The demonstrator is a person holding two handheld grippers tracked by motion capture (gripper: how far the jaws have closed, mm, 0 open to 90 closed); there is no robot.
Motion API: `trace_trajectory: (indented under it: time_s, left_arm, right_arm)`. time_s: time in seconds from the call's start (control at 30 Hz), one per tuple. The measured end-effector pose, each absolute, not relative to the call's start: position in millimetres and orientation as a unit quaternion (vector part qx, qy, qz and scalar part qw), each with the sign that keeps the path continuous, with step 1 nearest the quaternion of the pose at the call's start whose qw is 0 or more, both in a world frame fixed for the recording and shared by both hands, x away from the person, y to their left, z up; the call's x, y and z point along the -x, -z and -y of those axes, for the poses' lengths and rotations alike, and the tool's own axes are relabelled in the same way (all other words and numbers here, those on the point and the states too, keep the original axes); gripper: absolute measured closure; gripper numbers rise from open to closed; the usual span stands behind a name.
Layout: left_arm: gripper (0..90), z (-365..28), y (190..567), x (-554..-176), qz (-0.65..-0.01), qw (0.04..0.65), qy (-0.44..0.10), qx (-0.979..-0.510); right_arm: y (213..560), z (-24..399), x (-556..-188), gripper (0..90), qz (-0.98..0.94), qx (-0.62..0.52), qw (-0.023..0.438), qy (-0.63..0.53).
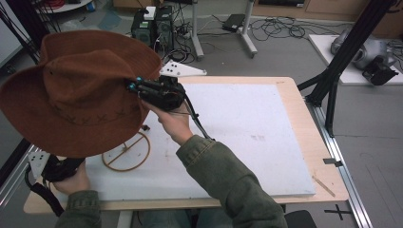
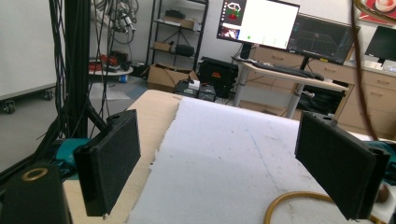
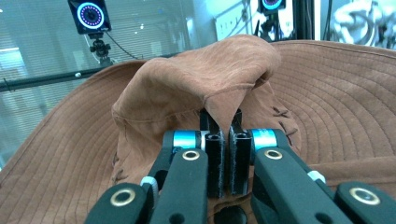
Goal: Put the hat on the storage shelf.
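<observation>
High view, left half of frame: wide-brimmed rust-brown suede hat (image 1: 76,95) held aloft above white foam-topped table (image 1: 247,123), crown fold pinched tight in right gripper (image 3: 228,135); left gripper (image 2: 233,163), lower left, jaws wide apart, empty, beside tan ring stand (image 1: 127,152).

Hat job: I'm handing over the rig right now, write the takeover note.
Right gripper: shut on the brown hat, fingers pinching a fold of its crown; the hat hangs in the air above the table's left side.
Left gripper: open, holding nothing, low at the near left edge of the white foam mat.
The round wire stand lies on the mat, partly under the brim.
Done: hat gripped and lifted.
Left: probably set it on the stand, then release.
</observation>
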State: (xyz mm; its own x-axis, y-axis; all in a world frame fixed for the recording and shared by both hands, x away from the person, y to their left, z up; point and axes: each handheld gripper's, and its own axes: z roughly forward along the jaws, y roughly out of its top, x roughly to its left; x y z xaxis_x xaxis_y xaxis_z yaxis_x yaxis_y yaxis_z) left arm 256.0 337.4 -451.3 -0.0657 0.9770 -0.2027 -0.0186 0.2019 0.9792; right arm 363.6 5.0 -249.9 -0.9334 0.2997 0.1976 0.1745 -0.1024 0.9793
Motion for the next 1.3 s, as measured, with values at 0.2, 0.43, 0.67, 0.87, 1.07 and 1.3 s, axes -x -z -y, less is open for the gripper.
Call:
trace_trajectory:
  time_s: [0.2, 0.43, 0.67, 0.87, 1.07, 1.3]
  left_arm:
    - [14.4, -336.6, 451.1, -255.3, -0.561, 0.534, -0.468, -0.425]
    - [14.4, -335.7, 450.5, -255.4, -0.559, 0.532, -0.471, -0.428]
    - [14.4, -336.4, 451.0, -255.8, -0.561, 0.533, -0.469, -0.426]
    - [14.4, -336.3, 450.9, -255.6, -0.560, 0.533, -0.469, -0.426]
    - [14.4, -336.7, 451.2, -255.9, -0.562, 0.532, -0.467, -0.427]
    - [14.4, -336.9, 451.3, -255.7, -0.562, 0.533, -0.467, -0.426]
  right_arm:
    - [264.0, -3.6, -357.8, 88.7, -0.674, -0.194, 0.025, -0.713]
    - [274.7, -3.0, -358.0, 87.6, -0.686, -0.213, 0.014, -0.696]
    - [279.0, -6.4, -360.2, 87.0, -0.687, -0.215, 0.007, -0.694]
    - [280.8, -6.5, -358.3, 86.7, -0.688, -0.211, 0.009, -0.694]
    - [284.4, -6.1, -356.4, 84.4, -0.689, -0.203, 0.014, -0.695]
    - [285.7, -3.2, -357.3, 65.4, -0.680, -0.201, 0.000, -0.705]
